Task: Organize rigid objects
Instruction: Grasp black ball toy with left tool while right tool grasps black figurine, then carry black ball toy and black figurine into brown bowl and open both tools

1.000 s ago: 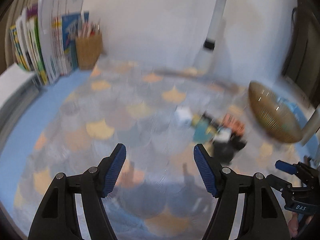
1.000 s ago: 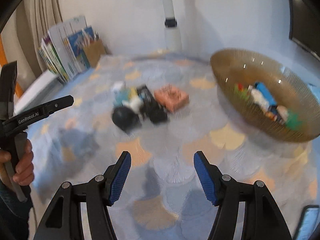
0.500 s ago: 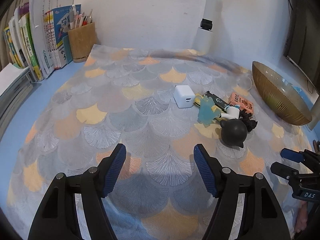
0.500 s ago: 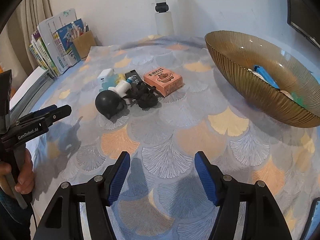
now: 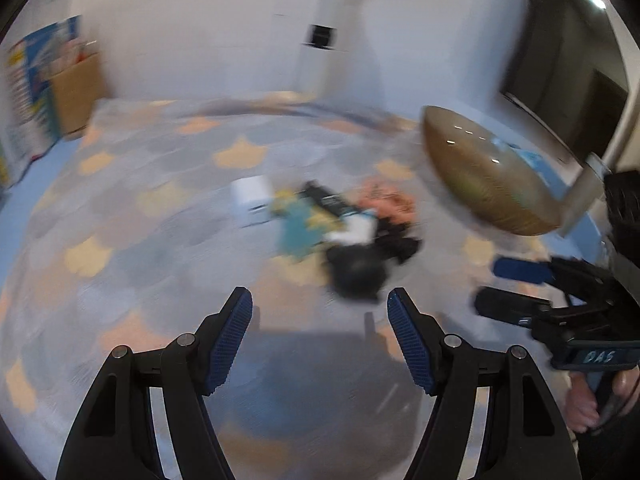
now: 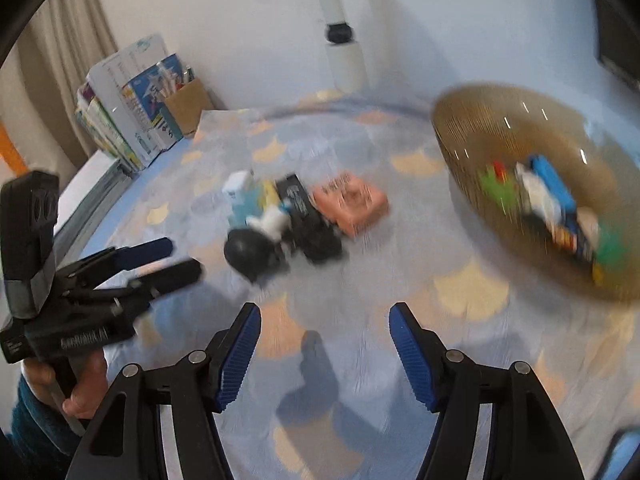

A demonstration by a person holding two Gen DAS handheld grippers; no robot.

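Observation:
A blurred cluster of small objects lies mid-table: a black ball-shaped thing [image 5: 356,270] [image 6: 246,250], a white cube charger [image 5: 250,200], a teal piece [image 5: 298,228], a black bar [image 6: 298,198] and an orange box [image 6: 352,202]. To the right stands a brown ribbed bowl [image 5: 480,180] [image 6: 472,152] holding several colourful items. My left gripper [image 5: 320,320] is open and empty, just short of the black ball. My right gripper [image 6: 324,332] is open and empty over bare cloth, between the cluster and the bowl.
A scallop-patterned cloth [image 6: 360,360] covers the table. Books [image 6: 116,120] and a brown pen holder [image 6: 186,106] stand at the back left. A white post [image 6: 344,48] rises by the wall. A hand holds each gripper at the frame edges.
Both views have gone blurred with motion. The left gripper has moved closer to the cluster, the black ball now near its right finger. The right gripper's view has swung, showing the bowl's contents.

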